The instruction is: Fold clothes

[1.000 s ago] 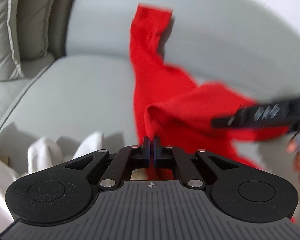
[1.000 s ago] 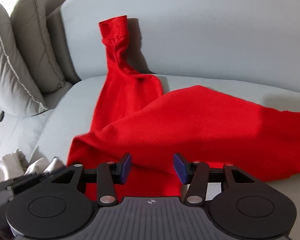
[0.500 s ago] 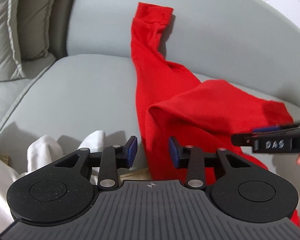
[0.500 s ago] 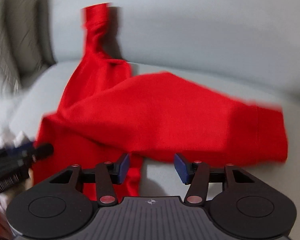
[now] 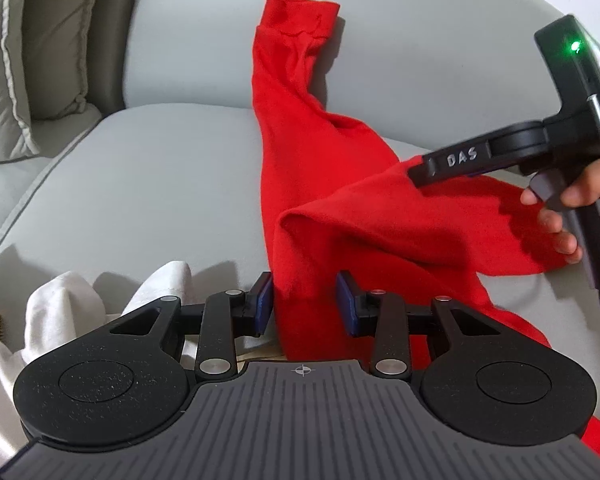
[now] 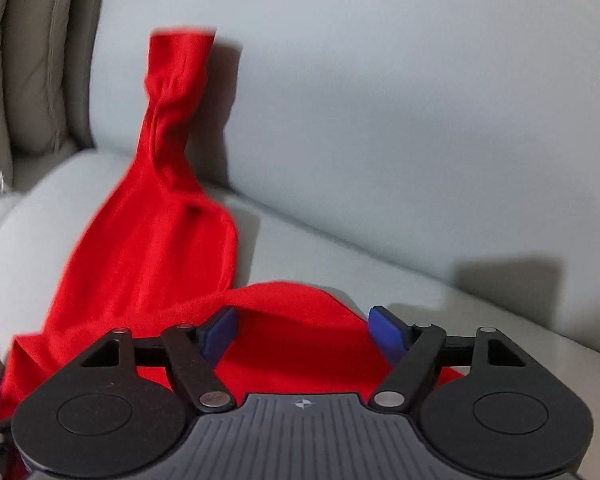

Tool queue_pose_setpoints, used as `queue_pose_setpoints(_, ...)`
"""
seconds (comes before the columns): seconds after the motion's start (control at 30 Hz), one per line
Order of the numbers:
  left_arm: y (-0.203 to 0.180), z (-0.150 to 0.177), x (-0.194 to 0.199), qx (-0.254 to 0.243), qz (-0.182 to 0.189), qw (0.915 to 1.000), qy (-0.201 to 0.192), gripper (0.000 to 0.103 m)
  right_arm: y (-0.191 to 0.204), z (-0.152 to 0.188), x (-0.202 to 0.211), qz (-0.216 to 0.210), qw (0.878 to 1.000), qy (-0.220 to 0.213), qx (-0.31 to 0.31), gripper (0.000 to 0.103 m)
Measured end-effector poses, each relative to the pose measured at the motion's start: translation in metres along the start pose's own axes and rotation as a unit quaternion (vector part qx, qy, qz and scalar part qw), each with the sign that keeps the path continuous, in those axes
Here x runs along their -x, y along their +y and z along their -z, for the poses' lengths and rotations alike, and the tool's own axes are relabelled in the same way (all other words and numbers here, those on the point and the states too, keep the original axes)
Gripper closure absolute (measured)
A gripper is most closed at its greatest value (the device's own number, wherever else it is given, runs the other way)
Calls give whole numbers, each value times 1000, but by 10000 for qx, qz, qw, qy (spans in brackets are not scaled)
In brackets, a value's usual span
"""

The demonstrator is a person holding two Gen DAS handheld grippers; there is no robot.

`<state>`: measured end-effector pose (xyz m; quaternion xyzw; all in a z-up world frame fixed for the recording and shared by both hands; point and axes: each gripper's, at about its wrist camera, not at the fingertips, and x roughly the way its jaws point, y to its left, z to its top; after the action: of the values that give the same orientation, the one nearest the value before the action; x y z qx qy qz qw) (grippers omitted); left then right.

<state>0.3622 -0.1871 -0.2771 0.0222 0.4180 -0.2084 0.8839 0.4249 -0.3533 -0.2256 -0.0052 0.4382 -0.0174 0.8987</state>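
Lying on the grey sofa [image 5: 148,184], your red top [image 5: 300,184] makes a long strip. Its long line runs from the front edge of the seat, near you, up to the sofa's back. One sleeve climbs the backrest, and its cuff [image 5: 300,16] points up. The wide part of the top spreads out to the right across the seat, with a soft fold bulging up in it.

Your left gripper [image 5: 305,305] sits low at the near end of the top. Its jaws opened a moment ago and now stand apart. The red cloth runs between the blue pads [image 5: 265,300], but they do not squeeze it.

Your right gripper [image 6: 303,330] hangs over the folded edge on the right side. Its jaws have just been closing a little, yet a gap is there and they grip nothing. Red cloth shows between them, lower down.

Some white cloth [image 5: 60,304] lies bunched by the left gripper. A grey cushion [image 5: 8,56] leans in the far left corner.
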Motion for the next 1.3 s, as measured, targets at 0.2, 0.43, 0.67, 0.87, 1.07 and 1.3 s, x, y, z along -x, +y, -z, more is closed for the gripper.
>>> queue_pose_setpoints(0.2,1,0,-1,71,-1,10000,-10,63,21,-14,21,31,9978,-403,517,101)
queue_pose_setpoints(0.43,3,0,-3,156,-214,9996,-10,61,56,-34,7,522,9870,-532,1422,95)
queue_pose_setpoints(0.67,21,-13,20,389,-166,9990,-129,51,37,-43,48,333,9960,-667,483,42)
queue_pose_setpoints(0.87,40,-12,43,625,338,9973,197,56,31,3,121,-331,9980,-518,118,41)
queue_pose_setpoints(1.07,37,9,63,652,1250,9873,729,81,29,91,153,-976,9920,119,-792,56)
queue_pose_setpoints(1.3,46,18,63,1590,1841,9647,1010,85,30,152,148,-1270,9678,606,-2087,58)
